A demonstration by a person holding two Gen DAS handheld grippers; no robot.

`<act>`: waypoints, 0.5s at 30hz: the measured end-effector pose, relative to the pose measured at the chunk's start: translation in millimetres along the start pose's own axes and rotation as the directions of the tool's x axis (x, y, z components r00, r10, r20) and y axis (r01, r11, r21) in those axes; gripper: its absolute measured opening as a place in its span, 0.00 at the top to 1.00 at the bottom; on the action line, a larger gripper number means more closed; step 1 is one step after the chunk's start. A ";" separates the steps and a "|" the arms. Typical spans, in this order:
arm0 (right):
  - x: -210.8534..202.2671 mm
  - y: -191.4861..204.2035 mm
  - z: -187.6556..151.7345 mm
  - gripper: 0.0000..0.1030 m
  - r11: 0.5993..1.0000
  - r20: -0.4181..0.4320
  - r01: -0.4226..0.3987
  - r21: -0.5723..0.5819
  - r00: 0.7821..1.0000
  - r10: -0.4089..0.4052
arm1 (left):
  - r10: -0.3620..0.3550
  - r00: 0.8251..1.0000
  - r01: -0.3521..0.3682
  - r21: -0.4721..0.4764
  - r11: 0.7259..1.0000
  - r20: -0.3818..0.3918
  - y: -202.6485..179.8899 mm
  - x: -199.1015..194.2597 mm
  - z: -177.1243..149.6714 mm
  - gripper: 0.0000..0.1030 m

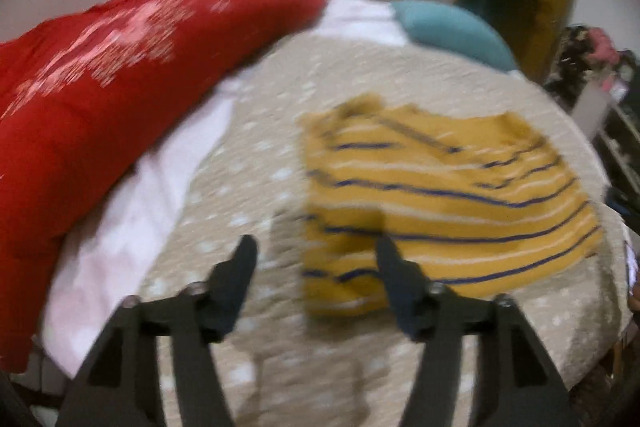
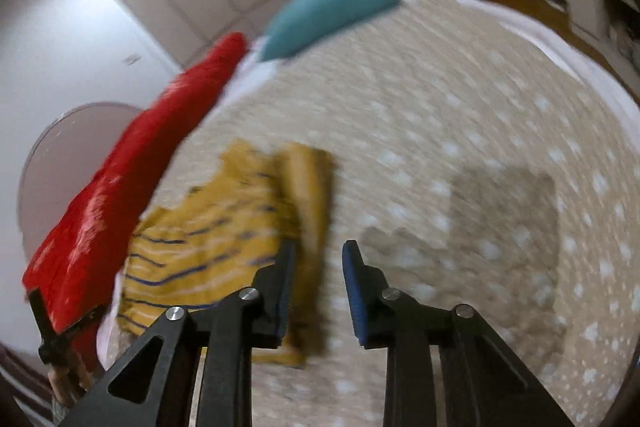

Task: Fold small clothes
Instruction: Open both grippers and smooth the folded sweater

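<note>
My left gripper (image 1: 316, 255) hangs over the bed (image 1: 248, 187) with its fingers apart and nothing between them; my right gripper (image 2: 318, 259) has its fingers closer together, a gap showing, also empty. The yellow striped garment (image 1: 448, 203) lies folded on the bedspread, flat, a rough rectangle with thin dark and white stripes — soft knit, I'd judge, likely to hold a crease if pressed. Seen from the right wrist it sits just left of my fingers, one edge doubled into a thick band. Both views are blurred, so fine edges are hard to read.

To finish well, I'd square up that doubled edge and smooth the top layer outward before leaving it. The bedspread is beige, nubbly, dotted white — grippy enough to drag cloth. A red cushion (image 1: 100, 79) and a teal pillow (image 1: 452, 27) lie beyond.
</note>
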State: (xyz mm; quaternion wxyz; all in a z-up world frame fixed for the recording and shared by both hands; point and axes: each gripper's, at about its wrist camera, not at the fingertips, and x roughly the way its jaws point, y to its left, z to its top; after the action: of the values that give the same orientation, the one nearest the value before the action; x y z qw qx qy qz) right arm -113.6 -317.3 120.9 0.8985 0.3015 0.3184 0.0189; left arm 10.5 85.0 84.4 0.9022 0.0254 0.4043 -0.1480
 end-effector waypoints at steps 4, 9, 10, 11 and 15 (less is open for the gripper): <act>43.7 47.2 12.3 0.69 0.994 -0.059 -0.088 -0.060 0.995 0.084 | -0.083 0.996 0.083 -0.005 0.997 0.034 -33.2 29.7 4.7 0.26; 123.2 89.7 22.3 0.66 0.983 -0.172 -0.167 -0.078 0.973 0.152 | -0.055 0.998 0.056 -0.048 0.997 0.015 -40.9 89.0 -6.5 0.24; 140.0 94.0 24.4 0.62 0.982 -0.192 -0.176 -0.064 0.968 0.161 | -0.051 0.999 0.051 -0.039 0.998 0.018 -43.0 92.2 -9.6 0.21; 155.9 95.4 27.8 0.57 0.983 -0.203 -0.176 -0.046 0.965 0.163 | -0.044 0.999 0.045 -0.027 0.999 0.028 -45.4 91.7 -10.3 0.20; 207.5 70.2 48.9 0.53 0.988 -0.216 -0.140 0.061 0.965 0.150 | -0.057 0.998 0.058 -0.028 0.998 0.017 -43.9 96.6 -11.2 0.12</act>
State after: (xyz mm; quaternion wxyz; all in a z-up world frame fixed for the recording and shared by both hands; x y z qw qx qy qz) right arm 91.3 -239.0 73.5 0.8468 0.3403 0.3935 0.1110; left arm 50.6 21.1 9.0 0.9012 -0.0005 0.3994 -0.1682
